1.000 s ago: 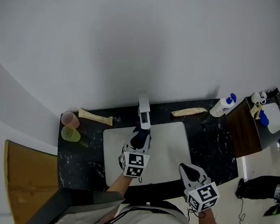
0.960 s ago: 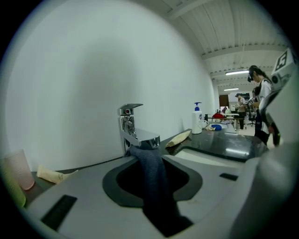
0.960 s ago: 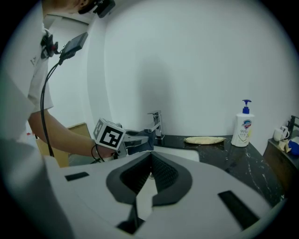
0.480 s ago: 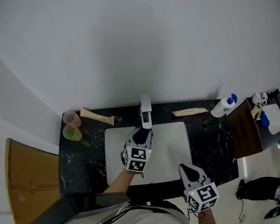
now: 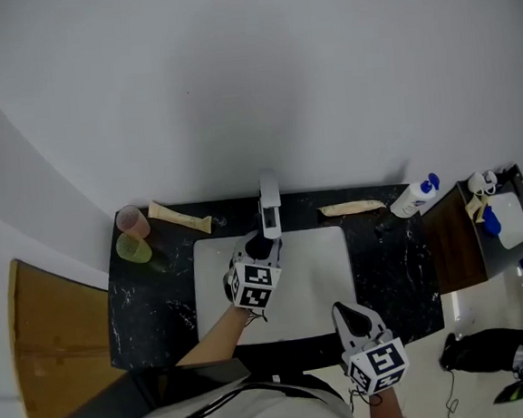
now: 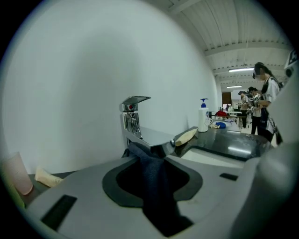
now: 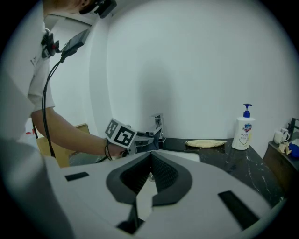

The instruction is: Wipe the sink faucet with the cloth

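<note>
My left gripper [image 5: 261, 246], frame centre, clamps the dark cloth [image 6: 156, 186] narrowly, touching the faucet spout [image 6: 154, 138]. My right gripper [image 5: 342, 312], lower right, is closed and empty.

Black, white-veined tabletop [image 5: 390, 274] runs across the lower middle of the head view, against a white wall
- White sink [image 5: 318, 280] set into its centre
- Faucet [image 5: 269, 207] on the back edge, above the sink in frame
- Upper left corner: pink cup [image 5: 132, 222], green cup [image 5: 132, 250] just below it, both upright
- Beige strip [image 5: 179, 218] lies flat, right of the pink cup
- Second beige strip [image 5: 351, 208] right of the faucet
- Pump bottle [image 5: 415, 197], blue top, at the upper right corner
</note>
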{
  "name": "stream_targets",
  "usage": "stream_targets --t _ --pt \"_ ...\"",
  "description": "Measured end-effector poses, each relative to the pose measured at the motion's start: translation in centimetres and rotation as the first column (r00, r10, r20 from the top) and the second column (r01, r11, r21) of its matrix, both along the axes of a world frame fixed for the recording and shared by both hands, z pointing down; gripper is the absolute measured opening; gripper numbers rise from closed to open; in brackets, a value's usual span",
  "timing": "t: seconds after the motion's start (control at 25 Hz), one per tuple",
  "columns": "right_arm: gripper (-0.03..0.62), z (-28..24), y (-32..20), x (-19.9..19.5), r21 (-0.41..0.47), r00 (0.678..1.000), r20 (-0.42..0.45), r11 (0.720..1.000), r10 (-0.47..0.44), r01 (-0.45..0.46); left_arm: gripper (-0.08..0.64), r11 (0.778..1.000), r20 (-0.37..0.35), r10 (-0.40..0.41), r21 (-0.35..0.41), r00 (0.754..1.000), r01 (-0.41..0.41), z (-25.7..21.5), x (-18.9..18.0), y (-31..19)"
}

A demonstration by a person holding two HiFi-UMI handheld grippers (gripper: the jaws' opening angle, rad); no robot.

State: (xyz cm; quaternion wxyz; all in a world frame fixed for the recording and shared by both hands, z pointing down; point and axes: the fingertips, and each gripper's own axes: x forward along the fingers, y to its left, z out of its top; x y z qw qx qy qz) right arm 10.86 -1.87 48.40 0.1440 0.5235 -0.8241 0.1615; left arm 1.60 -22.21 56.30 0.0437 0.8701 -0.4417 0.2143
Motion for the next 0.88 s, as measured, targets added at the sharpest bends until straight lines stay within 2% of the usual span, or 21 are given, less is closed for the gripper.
stream_targets --t 0.16,0.36,0.48,0.72,0.8,0.88 --pt "0.002 0.5 0.8 0.5 -0.011 1.0 0.003 1.0 0.02 -0.02 0.109 0.999 0.04 0.019 0.028 0.999 -0.02 -0.3 0.2 -0.9" --pt "0.002 0.5 1.5 0.5 -0.008 1.0 0.007 1.0 0.013 -0.013 0.108 1.0 0.007 0.014 0.007 1.0 -0.014 -0.8 -0.3 1.6" --pt "0.002 0.2 1.2 -0.2 0.007 1.0 0.012 1.0 -0.009 0.009 0.107 0.998 0.017 0.046 0.031 0.999 -0.047 -1.4 -0.4 4.1" --pt "0.002 -2.2 1.0 -1.7 0.102 0.998 0.016 0.993 -0.058 0.056 0.107 0.993 -0.015 0.066 0.095 0.998 -0.065 -4.7 -0.9 7.5" --pt "0.002 -2.9 0.8 -1.9 0.131 0.997 0.019 0.989 -0.069 0.066 0.108 0.992 -0.022 0.057 0.117 0.998 -0.054 -5.9 -1.8 8.2" --pt "0.002 -3.4 0.9 -2.0 0.147 0.997 0.027 0.987 -0.071 0.066 0.107 0.992 -0.062 0.034 0.121 0.998 -0.026 -7.3 -3.0 8.9"
